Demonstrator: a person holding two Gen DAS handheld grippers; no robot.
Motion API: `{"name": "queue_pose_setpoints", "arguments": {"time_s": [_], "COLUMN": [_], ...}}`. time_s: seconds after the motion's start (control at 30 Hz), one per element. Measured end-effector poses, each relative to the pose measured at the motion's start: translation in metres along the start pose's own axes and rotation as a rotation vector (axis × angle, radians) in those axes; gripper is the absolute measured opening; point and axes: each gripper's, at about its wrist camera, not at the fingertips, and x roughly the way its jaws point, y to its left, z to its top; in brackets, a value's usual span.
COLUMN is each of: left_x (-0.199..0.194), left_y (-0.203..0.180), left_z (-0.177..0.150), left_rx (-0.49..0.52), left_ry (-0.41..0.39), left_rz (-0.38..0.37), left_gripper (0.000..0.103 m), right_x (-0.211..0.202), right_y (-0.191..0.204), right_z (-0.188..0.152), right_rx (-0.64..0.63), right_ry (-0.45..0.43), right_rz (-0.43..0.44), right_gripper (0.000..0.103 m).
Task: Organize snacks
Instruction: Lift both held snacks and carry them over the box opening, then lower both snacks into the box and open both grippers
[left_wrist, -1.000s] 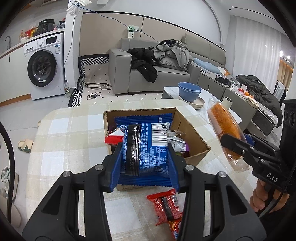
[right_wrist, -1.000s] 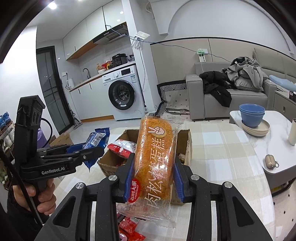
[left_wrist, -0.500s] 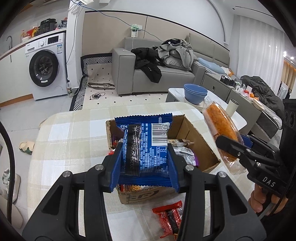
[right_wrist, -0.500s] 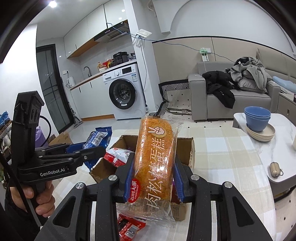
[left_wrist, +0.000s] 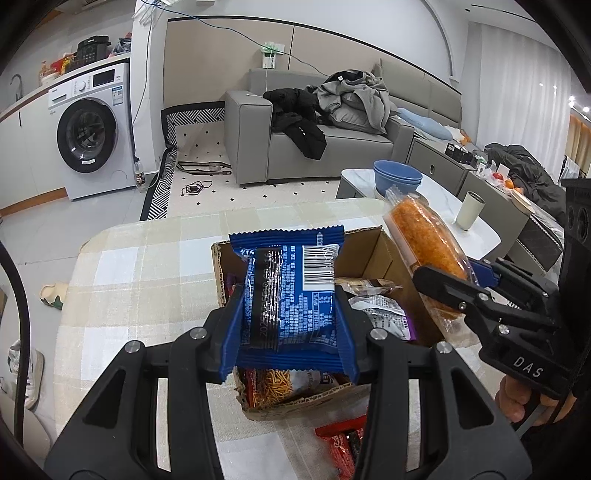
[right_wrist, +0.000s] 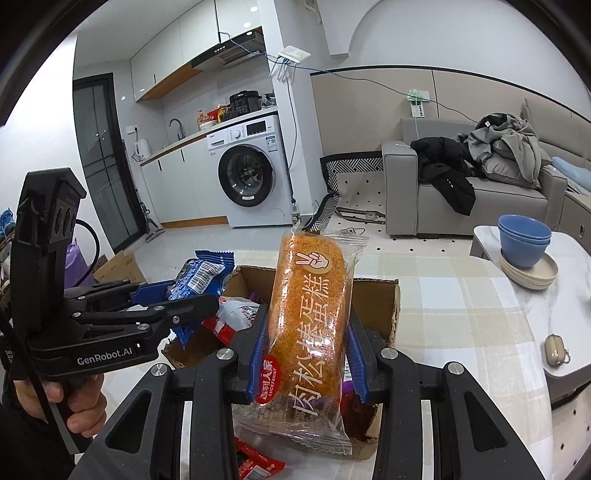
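Table w/ beige plaid cloth (left_wrist: 147, 266) carries an open cardboard box (left_wrist: 373, 247) partly filled w/ snack packs. Meat-floss cake pack (right_wrist: 310, 317): long axis runs along the fingers, top end pointing up and away, over the box. Right gripper (right_wrist: 306, 354) tilts fwd-down, blue pads pinching the cake's lower half from both sides. Blue snack bag (left_wrist: 291, 295) stands upright, barcode side to cam, above the box's near-left part. Left gripper (left_wrist: 290, 325) also angled down, clamped on the bag's sides. Red wrappers (left_wrist: 343, 443) lie on cloth just before the box.
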Motion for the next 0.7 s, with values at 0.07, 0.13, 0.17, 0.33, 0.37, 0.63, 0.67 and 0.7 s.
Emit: {"name": "queue_pose_setpoints", "arguments": {"time_s": [0.07,0.13,0.17,0.33,0.37,0.63,0.67,0.7], "left_x": [0.008,0.016,0.020,0.035,0.038,0.049,0.049,0.049], "left_y": [0.002,-0.001,-0.002,-0.004,-0.006,-0.015,-0.016,-0.017], "left_z": [-0.001,-0.001,-0.001,-0.002,-0.002,-0.004,-0.004,-0.004], "left_rx": [0.006,0.011,0.013,0.035,0.038,0.062,0.061,0.062], "left_ry": [0.009,0.016,0.019,0.020,0.018,0.018,0.016,0.018], "left_rz": [0.007,0.006,0.007,0.018,0.019,0.017,0.017,0.015], "left_gripper": [0.041,0.041,0.041,0.041,0.041,0.041,0.041,0.041], "right_x": [0.006,0.012,0.015,0.031,0.034,0.050,0.051,0.054], "right_y": [0.001,0.003,0.003,0.004,0.004,-0.008,-0.010,-0.012], "right_z": [0.000,0.000,0.000,-0.004,-0.003,-0.007,-0.007,-0.007], "right_rx": [-0.004,-0.009,-0.011,-0.017,-0.017,0.006,0.006,0.009], "right_ry": [0.008,0.021,0.025,0.054,0.061,0.081,0.082,0.086], "right_rz": [0.000,-0.001,-0.002,-0.005,-0.006,0.000,-0.001,0.000], "right_gripper": [0.038,0.038,0.038,0.038,0.038,0.038,0.038,0.038]}}
